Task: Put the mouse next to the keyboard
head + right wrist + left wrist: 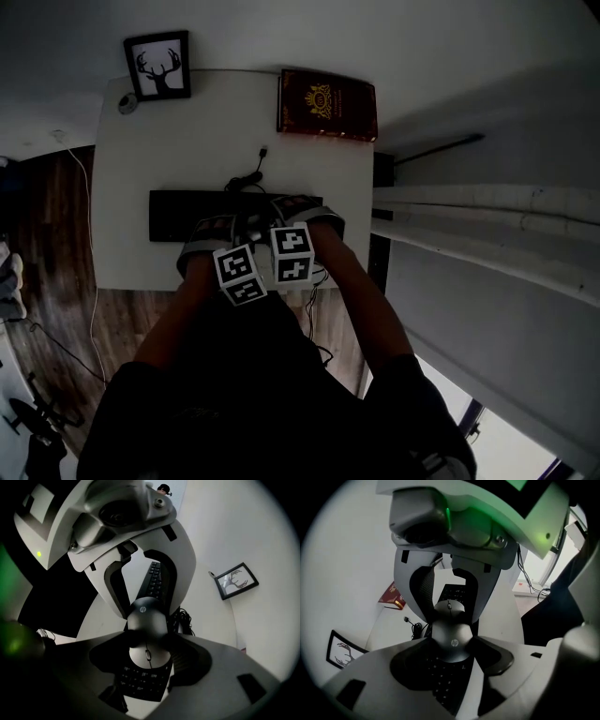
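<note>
A dark grey mouse (451, 632) with a logo on its back hangs above the black keyboard (178, 216) near the table's front edge. My left gripper (452, 645) is shut on the mouse's rear sides. From the opposite side, my right gripper (147, 654) is shut on the front part, by the scroll wheel. In the right gripper view the mouse (146, 620) fills the gap between both pairs of jaws, with the keyboard (152, 581) below. The two marker cubes meet in the head view and hide the mouse there.
The white table (187, 131) carries a red book (326, 105) at the back right and a framed deer picture (157, 66) at the back left. A black cable (248, 178) coils behind the keyboard. Wooden floor lies left; a white wall ledge runs along the right.
</note>
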Demonstrator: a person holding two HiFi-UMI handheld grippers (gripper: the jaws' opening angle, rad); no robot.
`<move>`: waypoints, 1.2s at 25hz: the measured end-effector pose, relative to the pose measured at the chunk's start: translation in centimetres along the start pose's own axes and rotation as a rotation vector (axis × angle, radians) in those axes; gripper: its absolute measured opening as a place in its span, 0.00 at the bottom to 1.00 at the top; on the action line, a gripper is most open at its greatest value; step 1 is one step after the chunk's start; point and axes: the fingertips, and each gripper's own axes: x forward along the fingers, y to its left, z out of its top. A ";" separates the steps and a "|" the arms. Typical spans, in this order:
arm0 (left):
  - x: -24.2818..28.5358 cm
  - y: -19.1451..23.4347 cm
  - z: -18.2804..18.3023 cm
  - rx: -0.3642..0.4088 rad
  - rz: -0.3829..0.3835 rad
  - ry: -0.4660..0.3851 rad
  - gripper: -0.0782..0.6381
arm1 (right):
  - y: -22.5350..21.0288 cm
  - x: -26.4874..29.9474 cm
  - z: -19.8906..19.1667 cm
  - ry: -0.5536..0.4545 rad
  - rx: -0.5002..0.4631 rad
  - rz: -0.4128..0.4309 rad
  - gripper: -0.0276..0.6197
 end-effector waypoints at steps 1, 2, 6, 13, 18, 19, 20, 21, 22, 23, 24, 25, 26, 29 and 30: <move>0.1 -0.6 0.9 -0.012 0.010 0.006 0.49 | 0.6 -0.4 -0.7 -0.003 -0.016 -0.003 0.47; 0.2 -1.2 1.7 -0.025 0.021 0.013 0.49 | 1.2 -0.8 -1.4 -0.005 -0.033 -0.008 0.47; 0.5 -3.5 4.6 -0.076 0.047 0.022 0.49 | 3.6 -2.2 -3.9 -0.006 -0.084 -0.018 0.48; 1.0 -5.5 7.5 -0.090 0.048 0.022 0.49 | 5.7 -3.4 -6.4 -0.003 -0.094 -0.013 0.47; 1.6 -5.1 8.0 -0.080 0.032 0.014 0.49 | 5.4 -3.3 -7.3 0.008 -0.069 -0.013 0.47; 1.7 -5.1 8.1 -0.081 0.027 0.009 0.49 | 5.4 -3.2 -7.4 0.013 -0.067 -0.009 0.48; 1.9 -5.1 8.2 -0.083 0.023 0.002 0.49 | 5.4 -3.1 -7.6 0.019 -0.066 -0.002 0.47; 2.0 -5.2 8.3 -0.089 0.020 -0.004 0.49 | 5.5 -3.0 -7.8 0.024 -0.066 0.007 0.48; 2.1 -5.4 8.4 -0.094 0.016 -0.007 0.49 | 5.7 -2.9 -8.0 0.028 -0.067 0.017 0.48; 2.3 -5.5 8.4 -0.099 0.014 -0.008 0.49 | 5.9 -2.8 -8.1 0.033 -0.070 0.027 0.48; 2.5 -5.7 8.4 -0.101 0.013 -0.009 0.49 | 6.1 -2.7 -8.3 0.037 -0.074 0.034 0.48; 2.8 -5.7 8.5 -0.101 0.013 -0.009 0.49 | 6.1 -2.5 -8.5 0.041 -0.077 0.037 0.48; 3.0 -5.7 8.6 -0.101 0.008 -0.009 0.49 | 6.1 -2.4 -8.7 0.044 -0.078 0.038 0.48; 3.6 -6.1 8.9 -0.102 0.014 -0.008 0.49 | 6.5 -2.3 -9.3 0.047 -0.083 0.046 0.48; 3.8 -6.2 8.9 -0.115 0.025 -0.006 0.49 | 6.7 -2.3 -9.4 0.042 -0.096 0.055 0.48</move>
